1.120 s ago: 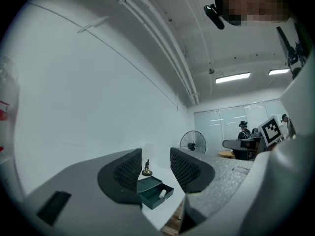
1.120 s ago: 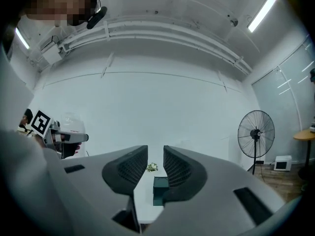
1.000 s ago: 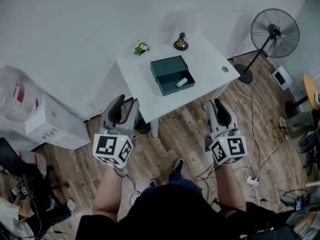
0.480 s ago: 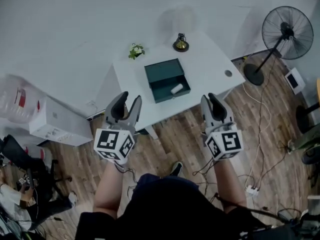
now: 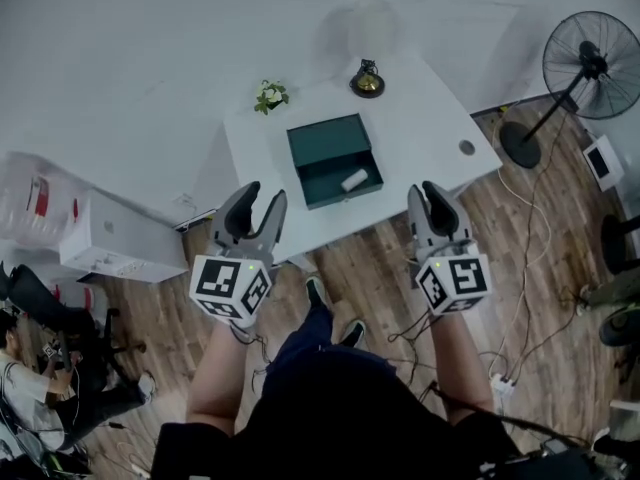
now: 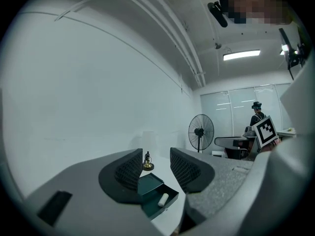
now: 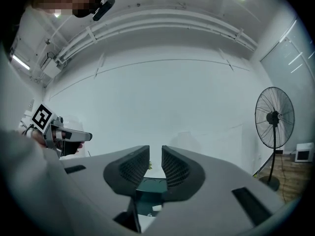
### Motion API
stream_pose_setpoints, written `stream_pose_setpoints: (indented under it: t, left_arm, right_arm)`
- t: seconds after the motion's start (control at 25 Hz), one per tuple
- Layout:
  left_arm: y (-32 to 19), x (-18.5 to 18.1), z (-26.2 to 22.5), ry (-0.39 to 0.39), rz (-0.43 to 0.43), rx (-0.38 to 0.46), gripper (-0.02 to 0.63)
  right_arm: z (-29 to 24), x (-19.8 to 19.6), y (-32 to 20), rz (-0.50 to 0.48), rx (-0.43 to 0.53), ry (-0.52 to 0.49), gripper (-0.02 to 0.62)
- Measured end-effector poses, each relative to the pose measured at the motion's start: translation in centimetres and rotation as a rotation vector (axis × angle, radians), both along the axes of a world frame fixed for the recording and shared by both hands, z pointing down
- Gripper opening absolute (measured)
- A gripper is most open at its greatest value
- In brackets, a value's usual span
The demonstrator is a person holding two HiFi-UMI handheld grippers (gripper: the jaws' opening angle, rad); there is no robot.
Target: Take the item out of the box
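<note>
A dark green box (image 5: pixel 330 144) lies open on the white table (image 5: pixel 420 133), and a small white cylinder (image 5: pixel 354 180) rests in its lower tray. Both grippers hover over the wooden floor, short of the table's near edge. My left gripper (image 5: pixel 262 196) is open and empty, pointing toward the box (image 6: pixel 149 189) and the cylinder (image 6: pixel 162 199). My right gripper (image 5: pixel 426 190) has a narrow gap between its jaws and nothing between them. In the right gripper view the box (image 7: pixel 150 186) shows past that gripper (image 7: pixel 155 163), still well off.
A brass ornament (image 5: pixel 368 80) and a small potted flower (image 5: pixel 268 96) stand at the table's far edge. A standing fan (image 5: pixel 590 68) is at the right, with cables on the floor. White boxes (image 5: pixel 110 238) and a seated person (image 5: pixel 30 398) are at the left.
The person has stepped toward the table, one foot now forward. The right gripper's jaws have drawn a little closer together. Both grippers stay short of the table.
</note>
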State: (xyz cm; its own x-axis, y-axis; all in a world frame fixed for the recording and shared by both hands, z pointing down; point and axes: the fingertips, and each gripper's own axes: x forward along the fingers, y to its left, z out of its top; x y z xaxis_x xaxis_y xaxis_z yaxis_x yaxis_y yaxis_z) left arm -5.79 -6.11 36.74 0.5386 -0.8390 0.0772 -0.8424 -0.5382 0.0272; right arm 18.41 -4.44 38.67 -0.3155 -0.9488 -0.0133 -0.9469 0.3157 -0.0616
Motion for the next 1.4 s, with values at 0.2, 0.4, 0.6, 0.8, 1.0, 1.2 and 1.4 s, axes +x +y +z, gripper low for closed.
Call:
stream_pose_setpoints:
  t: [0.2, 0.4, 0.6, 0.8, 1.0, 1.2, 1.4]
  left_arm:
    - [-4.4, 0.0, 1.2, 0.043, 0.007, -0.012, 0.173]
    - [-9.6, 0.0, 2.0, 0.085, 0.038, -0.029, 0.173]
    - [-14.3, -2.3, 4.0, 0.112, 0.031, -0.066, 0.173]
    - [-17.4, -5.0, 6.8, 0.126, 0.022, -0.111, 0.173]
    - [-19.0, -6.8, 10.3, 0.12, -0.008, -0.185, 0.172]
    - [-19.9, -7.6, 12.2, 0.109, -0.062, -0.222, 0.172]
    - [-20.6, -7.7, 13.6, 0.092, -0.138, -0.261, 0.172]
  right_arm:
    - [0.4, -0.3, -3.4, -0.013, -0.008, 0.063, 0.083]
    - [1.5, -2.0, -7.7, -0.082, -0.046, 0.236, 0.091]
    - [4.5, -4.1, -11.8, -0.124, -0.166, 0.335, 0.095]
    - [7.7, -5.9, -15.3, -0.166, -0.203, 0.499, 0.097]
    - [11.2, -7.8, -17.5, -0.241, -0.223, 0.706, 0.095]
    - [18.1, -8.9, -18.6, -0.457, -0.299, 0.974, 0.1]
    - [22.9, -9.9, -19.7, -0.655, -0.364, 1.019, 0.107]
